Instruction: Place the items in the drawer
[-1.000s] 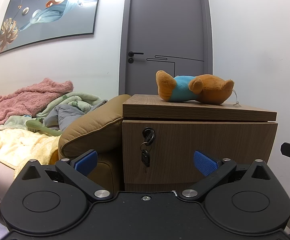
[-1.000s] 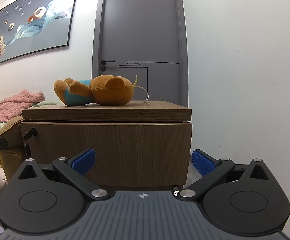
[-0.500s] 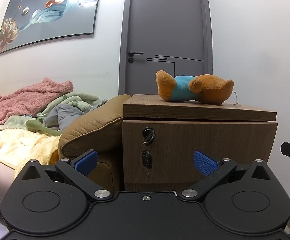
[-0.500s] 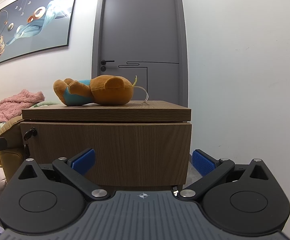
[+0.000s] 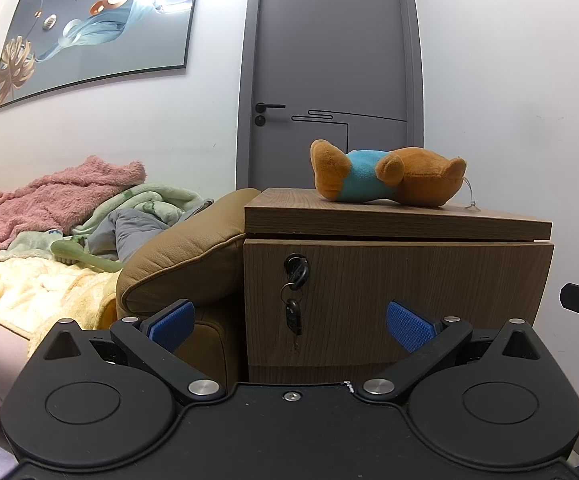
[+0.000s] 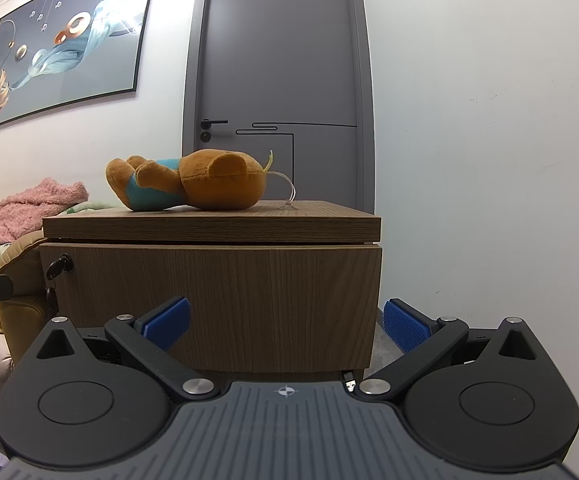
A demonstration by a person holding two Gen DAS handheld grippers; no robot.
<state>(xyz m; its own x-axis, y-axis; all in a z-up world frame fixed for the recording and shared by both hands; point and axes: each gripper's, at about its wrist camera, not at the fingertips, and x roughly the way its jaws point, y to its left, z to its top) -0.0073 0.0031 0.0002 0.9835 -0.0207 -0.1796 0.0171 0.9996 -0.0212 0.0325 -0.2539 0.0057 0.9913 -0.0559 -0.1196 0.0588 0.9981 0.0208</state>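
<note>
Lying on its side on top of the wooden cabinet (image 5: 397, 216) was a brown stuffed bear (image 5: 385, 178) in a blue shirt, its feet toward the sofa and its head toward the bare wall. A clear thread with a small suction cup (image 6: 288, 205) trailed from its head onto the cabinet top. Below it the drawer (image 5: 401, 300) was shut, with a key (image 5: 297, 270) in the lock near its left edge and a second key dangling from the ring.

The left gripper (image 5: 291, 320) was held low in front of the drawer, its blue pads (image 5: 171, 324) spread wide with nothing between them. The right gripper (image 6: 285, 320) faced the drawer's right corner, equally wide apart and empty.

A tan sofa arm (image 5: 177, 264) touched the cabinet's left side, with pink, green and yellow blankets (image 5: 49, 216) heaped behind it. A grey door (image 5: 331, 80) stood behind the cabinet.
</note>
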